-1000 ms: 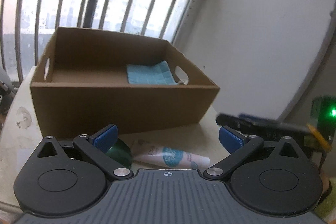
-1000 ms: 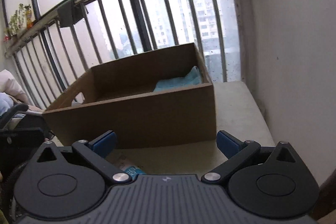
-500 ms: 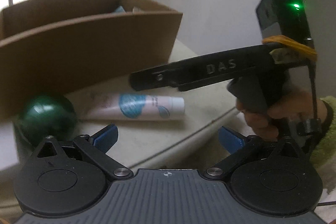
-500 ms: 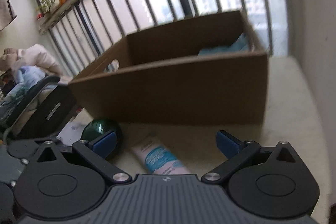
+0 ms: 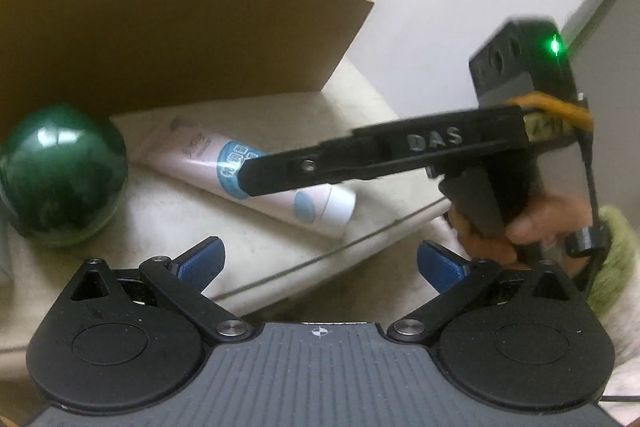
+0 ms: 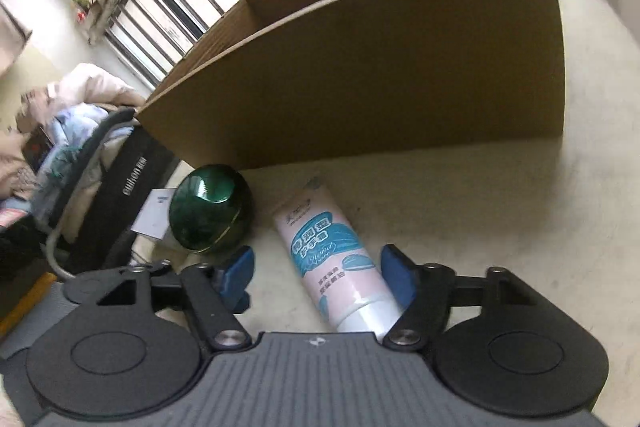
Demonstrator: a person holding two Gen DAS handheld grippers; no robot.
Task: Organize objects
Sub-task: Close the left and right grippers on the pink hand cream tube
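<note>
Tube: the pink-and-teal hand cream tube (image 6: 334, 259) lies flat on the cream surface (image 6: 500, 227), cap toward the camera, at 6 o'clock from the cardboard box (image 6: 380, 67) and just beside the green ball (image 6: 210, 209), which sits at its 9 o'clock.
Right gripper (image 6: 316, 275): its jaws have just been closing and now straddle the tube; the right pad looks at or near the tube's side, the left pad stands clear, so no pinch yet.
Left gripper (image 5: 320, 261): jaws spread, empty, hovering over the surface's near edge.
Pose: both point steeply down and forward; a hand (image 5: 504, 227) grips the right tool's handle.
Risk: the soft, rounded tube may squirt sideways or roll if the pads close off-centre, and could nudge the ball.
Second risk: the grip sits near the cap end, so the tube may droop on lifting.
</note>
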